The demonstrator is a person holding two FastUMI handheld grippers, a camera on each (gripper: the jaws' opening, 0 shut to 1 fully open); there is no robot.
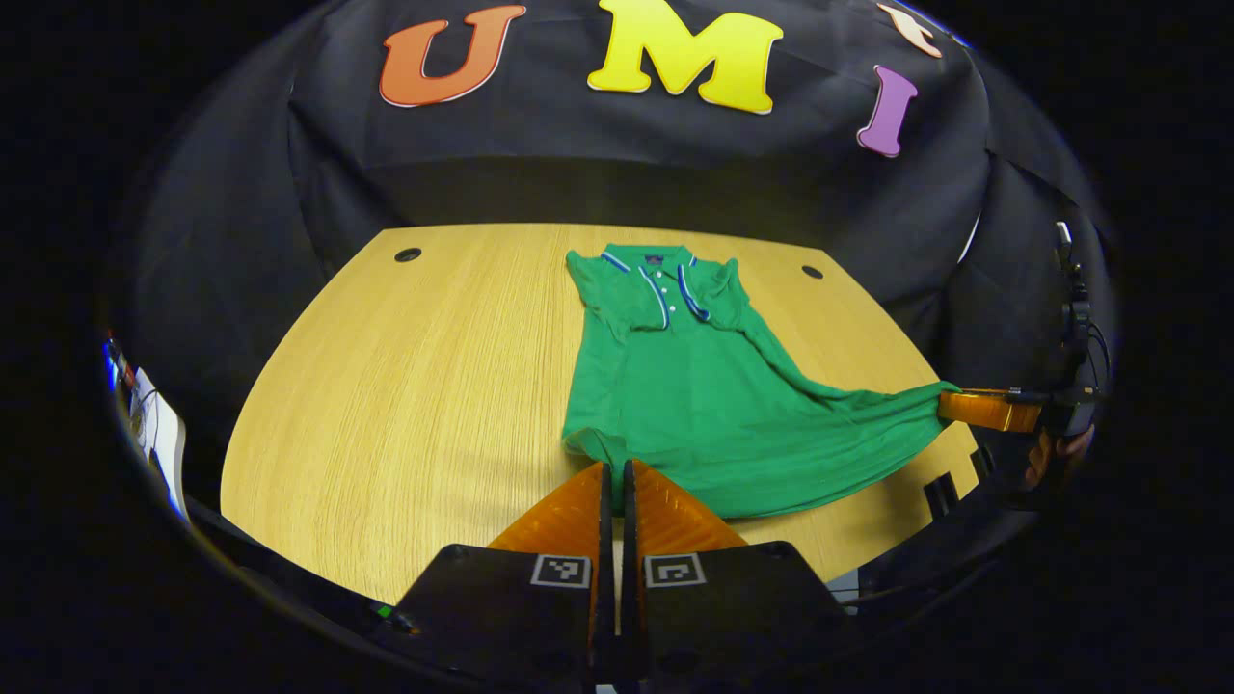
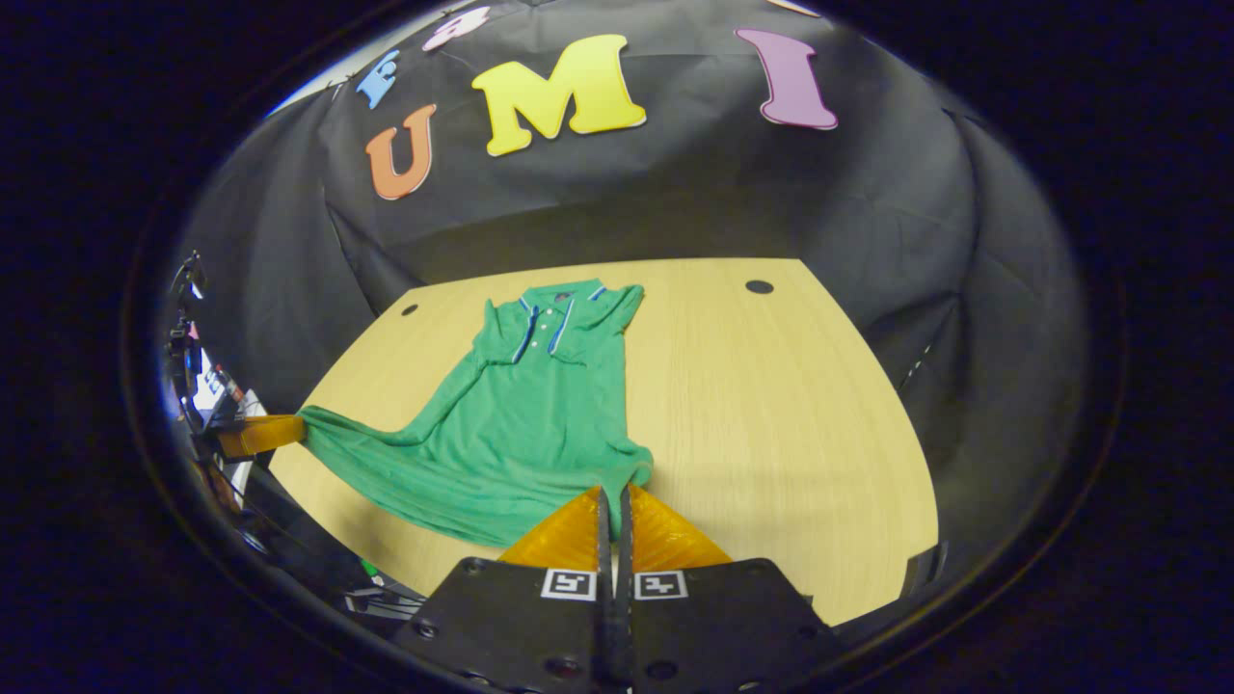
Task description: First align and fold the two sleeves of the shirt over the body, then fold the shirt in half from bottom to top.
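Your left gripper (image 1: 614, 469) and right gripper (image 2: 611, 493) each have fingers clenched on a bottom hem corner of the green polo shirt (image 1: 694, 386), which lies collar-away on the table (image 1: 415, 386).

We see a green polo shirt (image 1: 694, 395), collar (image 1: 648, 260) and placket (image 1: 675, 294) trimmed with blue-and-white stripes, white buttons. We note a dark label inside the neck. Table (image 1: 405, 386) is light yellow wood grain with two black round holes (image 1: 408, 254). Black-and-white square markers (image 1: 561, 571) sit on black gripper bodies.
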